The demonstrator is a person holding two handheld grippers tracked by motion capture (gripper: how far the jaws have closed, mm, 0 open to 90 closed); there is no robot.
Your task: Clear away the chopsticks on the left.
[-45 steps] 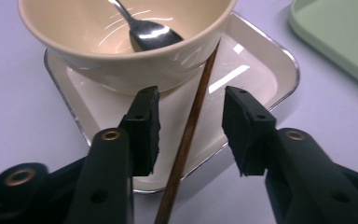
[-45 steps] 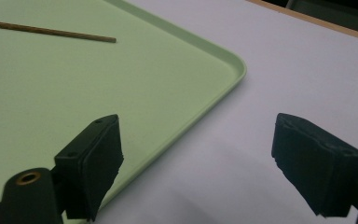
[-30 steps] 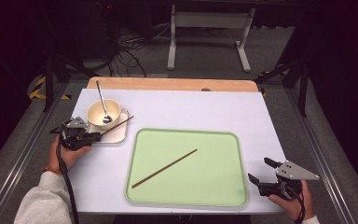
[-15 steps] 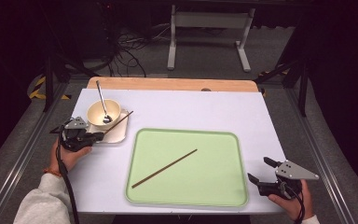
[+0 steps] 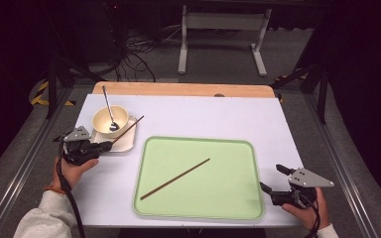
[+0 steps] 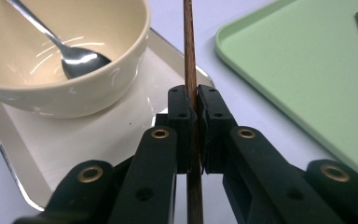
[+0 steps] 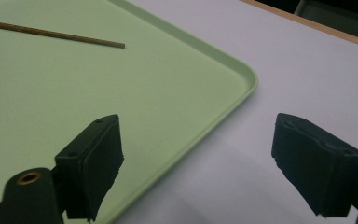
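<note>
My left gripper [image 5: 108, 145] [image 6: 192, 100] is at the table's left, shut on a brown chopstick [image 5: 129, 129] [image 6: 189, 46]. Its jaws have just been closing with that stick between them. The stick slants up over the cream tray [image 5: 125, 144] [image 6: 98, 140], beside the cream bowl [image 5: 103, 121] [image 6: 51, 70] that holds a metal spoon [image 5: 108, 106] [image 6: 74, 57]. A second chopstick [image 5: 174, 179] [image 7: 51, 32] lies diagonally on the green tray [image 5: 218, 193] [image 6: 307, 70] [image 7: 74, 93]. My right gripper [image 5: 270, 177] [image 7: 196, 144] stands open at that tray's near right corner, nothing between its pads.
The white tabletop [image 5: 213, 116] has a wooden strip [image 5: 178, 89] along its far edge. Beyond it are a dark floor with cables [image 5: 134, 64] and a grey metal stand [image 5: 223, 22]. Metal rails run along both sides of the table.
The chopstick in my left gripper has tilted up, its far tip rising off the cream tray. The left hand has lifted slightly. The right gripper has stayed still.
</note>
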